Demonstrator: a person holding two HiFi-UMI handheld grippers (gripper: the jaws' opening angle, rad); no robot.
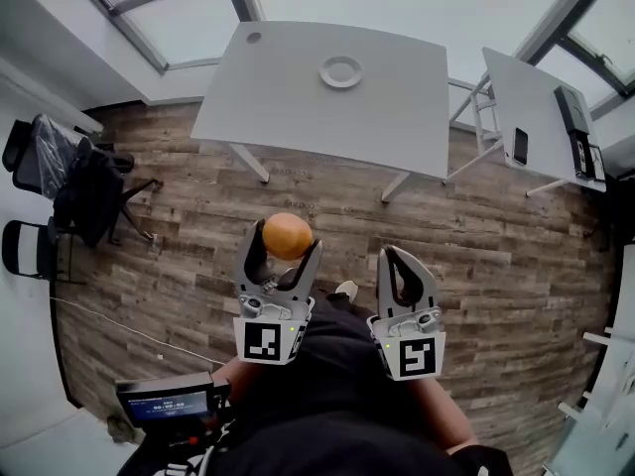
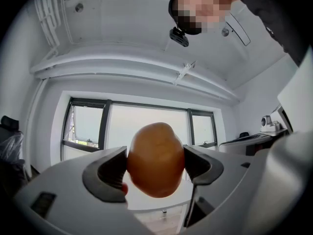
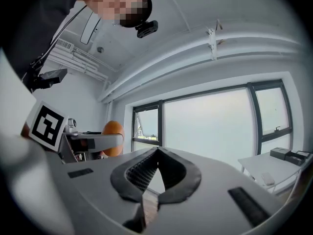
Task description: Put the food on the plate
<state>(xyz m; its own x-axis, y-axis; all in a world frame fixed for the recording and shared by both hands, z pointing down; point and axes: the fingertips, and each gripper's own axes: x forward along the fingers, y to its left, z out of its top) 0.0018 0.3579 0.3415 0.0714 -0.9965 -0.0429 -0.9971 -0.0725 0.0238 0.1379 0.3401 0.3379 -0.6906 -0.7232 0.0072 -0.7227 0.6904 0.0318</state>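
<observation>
The left gripper (image 1: 286, 239) is clamped on the food (image 1: 288, 236), a round orange-brown piece pressed between both pads and held level in the air over the wooden floor (image 1: 496, 256). The right gripper (image 1: 400, 258) is just beside it, with its jaws together and nothing between them. The plate (image 1: 326, 71) sits well apart from both, on the far half of a grey table (image 1: 288, 97) ahead. A stretch of floor and the table's near edge lie between the grippers and the plate. To the right stands a second table (image 1: 531, 102) carrying a dark phone (image 1: 520, 146). To the left are black chairs (image 1: 84, 181) draped with dark cloth. A small screen (image 1: 167, 402) glows near the person's left side.
</observation>
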